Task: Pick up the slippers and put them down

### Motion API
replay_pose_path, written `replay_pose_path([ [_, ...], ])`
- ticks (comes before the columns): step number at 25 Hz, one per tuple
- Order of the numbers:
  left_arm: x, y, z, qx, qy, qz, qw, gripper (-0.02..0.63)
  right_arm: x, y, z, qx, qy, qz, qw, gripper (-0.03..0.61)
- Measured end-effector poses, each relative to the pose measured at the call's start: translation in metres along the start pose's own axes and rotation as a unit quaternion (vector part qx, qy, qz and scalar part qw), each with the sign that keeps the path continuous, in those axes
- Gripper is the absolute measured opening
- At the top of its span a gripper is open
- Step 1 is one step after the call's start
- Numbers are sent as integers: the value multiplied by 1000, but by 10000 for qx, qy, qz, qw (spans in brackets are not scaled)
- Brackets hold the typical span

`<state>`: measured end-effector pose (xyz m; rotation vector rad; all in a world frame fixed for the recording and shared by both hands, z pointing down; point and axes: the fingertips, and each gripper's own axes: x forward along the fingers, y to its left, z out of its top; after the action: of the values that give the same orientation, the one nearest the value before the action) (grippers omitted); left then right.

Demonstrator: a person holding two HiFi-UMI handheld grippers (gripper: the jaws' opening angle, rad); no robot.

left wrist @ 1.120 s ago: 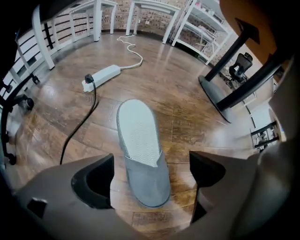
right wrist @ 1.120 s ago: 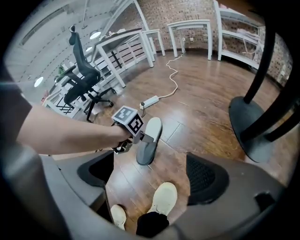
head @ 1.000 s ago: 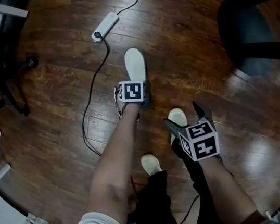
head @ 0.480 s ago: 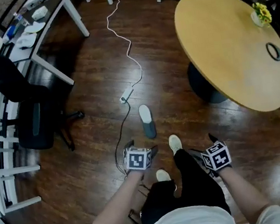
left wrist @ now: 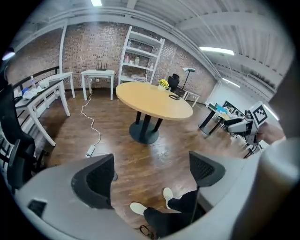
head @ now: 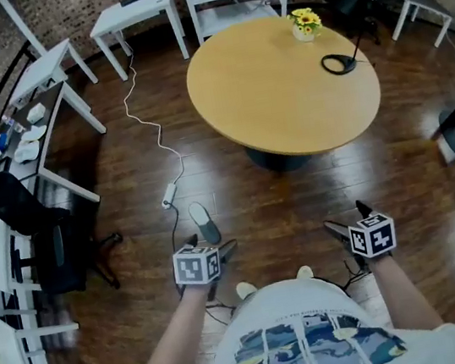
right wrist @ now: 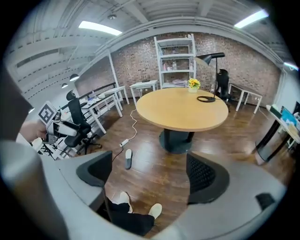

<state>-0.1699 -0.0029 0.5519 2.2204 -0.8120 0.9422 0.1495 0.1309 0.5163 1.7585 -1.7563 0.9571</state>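
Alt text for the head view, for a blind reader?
A person on a dark wooden floor holds the left gripper and right gripper open and empty. One grey slipper lies just ahead of the left gripper, near a white power strip and a round table.

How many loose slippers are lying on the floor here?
1. The slipper lies on the floor beside the power strip, on the side nearer the person. Another could be hidden below the person's body.
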Motion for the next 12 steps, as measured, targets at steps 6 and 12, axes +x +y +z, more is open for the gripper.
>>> replay_pose_path([
  [6,45,-139,26,105,23,-140,9998,497,-65,-131,-39,236,-90,-81,9996,494],
  [12,73,-197,44,49,-70,30,10000,497,-85,-201,-66,241,-78,9,9997,494],
])
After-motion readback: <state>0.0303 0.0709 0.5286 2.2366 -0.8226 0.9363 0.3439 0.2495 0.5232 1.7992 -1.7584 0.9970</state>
